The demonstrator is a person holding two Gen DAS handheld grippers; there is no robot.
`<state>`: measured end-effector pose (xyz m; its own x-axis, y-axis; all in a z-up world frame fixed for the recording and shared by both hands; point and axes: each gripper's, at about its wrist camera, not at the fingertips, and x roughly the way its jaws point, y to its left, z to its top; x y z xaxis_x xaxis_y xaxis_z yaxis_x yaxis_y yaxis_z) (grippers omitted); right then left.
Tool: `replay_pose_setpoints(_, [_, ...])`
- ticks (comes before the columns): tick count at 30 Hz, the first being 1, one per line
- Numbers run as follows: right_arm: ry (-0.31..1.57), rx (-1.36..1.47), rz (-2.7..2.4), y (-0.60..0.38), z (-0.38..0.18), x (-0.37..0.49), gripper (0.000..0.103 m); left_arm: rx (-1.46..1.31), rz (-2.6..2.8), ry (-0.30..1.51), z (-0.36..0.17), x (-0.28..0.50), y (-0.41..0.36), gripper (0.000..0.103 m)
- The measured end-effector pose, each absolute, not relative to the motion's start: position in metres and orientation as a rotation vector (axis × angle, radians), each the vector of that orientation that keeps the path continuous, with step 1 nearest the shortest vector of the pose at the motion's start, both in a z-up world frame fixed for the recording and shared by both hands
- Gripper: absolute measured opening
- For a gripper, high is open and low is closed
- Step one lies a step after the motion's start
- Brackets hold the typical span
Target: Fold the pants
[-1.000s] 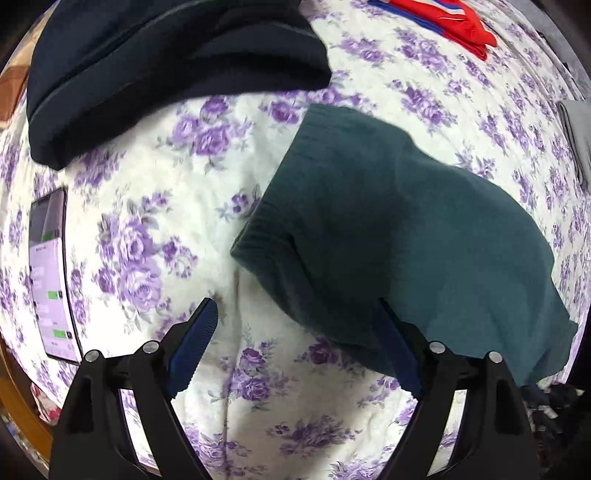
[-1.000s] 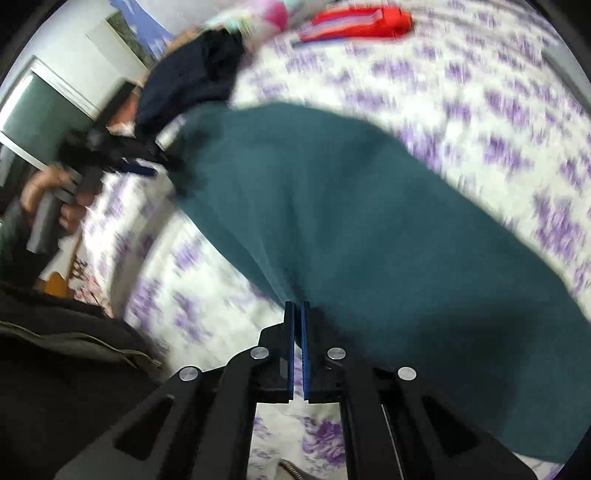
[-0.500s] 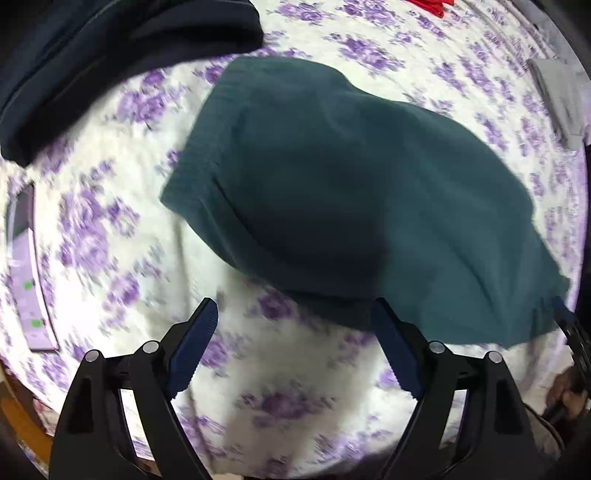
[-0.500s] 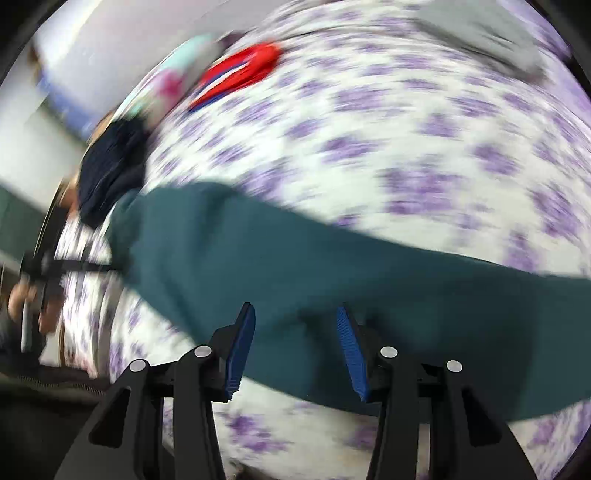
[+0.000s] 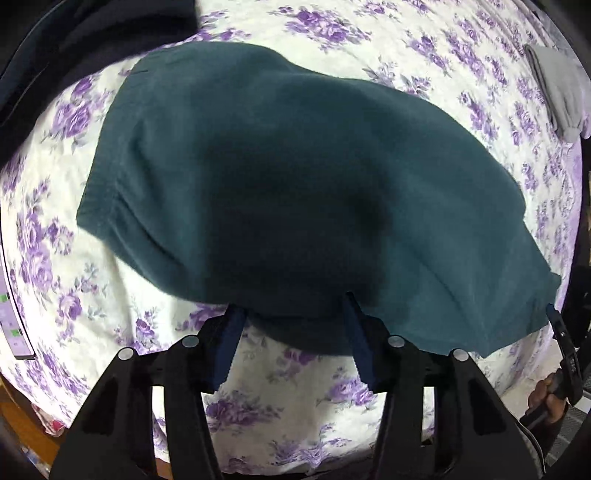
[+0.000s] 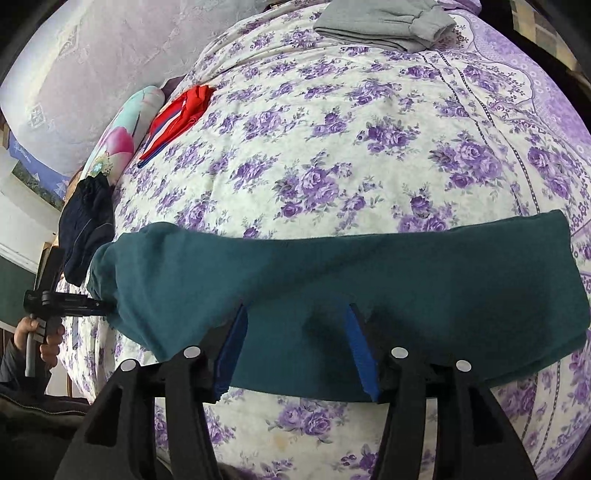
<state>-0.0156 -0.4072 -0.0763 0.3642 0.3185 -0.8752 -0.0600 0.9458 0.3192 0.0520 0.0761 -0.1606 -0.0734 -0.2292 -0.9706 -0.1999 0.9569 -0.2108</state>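
On the flowered bed [image 6: 332, 122], the teal pants [image 5: 295, 192] lie flat, apparently already folded lengthwise. Both the left gripper [image 5: 293, 332] and right gripper [image 6: 295, 339] hover with jaws wide apart, holding nothing. Next likely comes gripping one end for a crosswise fold.

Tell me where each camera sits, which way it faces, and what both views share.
Left wrist: on the left gripper, looking forward over the teal pants on the floral bedspread; its open fingers and the person's right hand show.
Right wrist: on the right gripper, facing across the pants toward the grey garment; its open fingers and the left hand show.
Shared: pants, bedspread, grey garment.
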Motion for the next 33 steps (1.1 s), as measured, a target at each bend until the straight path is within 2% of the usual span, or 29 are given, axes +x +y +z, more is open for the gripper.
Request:
replay_pose_setpoints(9, [1.18,0.251,0.257,-0.405,-0.079,-0.014,0.056,-0.333,-0.051,1.632,-0.145,0.063,0.073,0.051])
replay_pose_setpoints(15, [1.184,0.229,0.288,-0.395,-0.076,-0.006,0.056,-0.386,-0.033,1.673,-0.162,0.076,0.088,0.051])
replay_pose_setpoints(20, [1.182,0.215,0.292,-0.393,-0.072,-0.002,0.057,-0.401,-0.007,1.65,-0.162,0.077,0.105,0.033])
replay_pose_setpoints(24, [1.185,0.221,0.288,-0.392,-0.074,0.0,0.057,-0.443,-0.007,1.64,-0.158,0.078,0.116,0.032])
replay_pose_setpoints(25, [1.188,0.22,0.29,-0.391,-0.075,0.0,0.057,-0.44,-0.004,1.638,-0.159,0.079,0.117,0.029])
replay_pose_setpoints(28, [1.191,0.214,0.298,-0.387,-0.076,0.0,0.057,-0.408,0.014,1.618,-0.159,0.076,0.126,0.001])
replay_pose_setpoints(33, [1.188,0.205,0.301,-0.386,-0.075,-0.001,0.058,-0.392,0.057,1.63,-0.175,0.075,0.12,0.0])
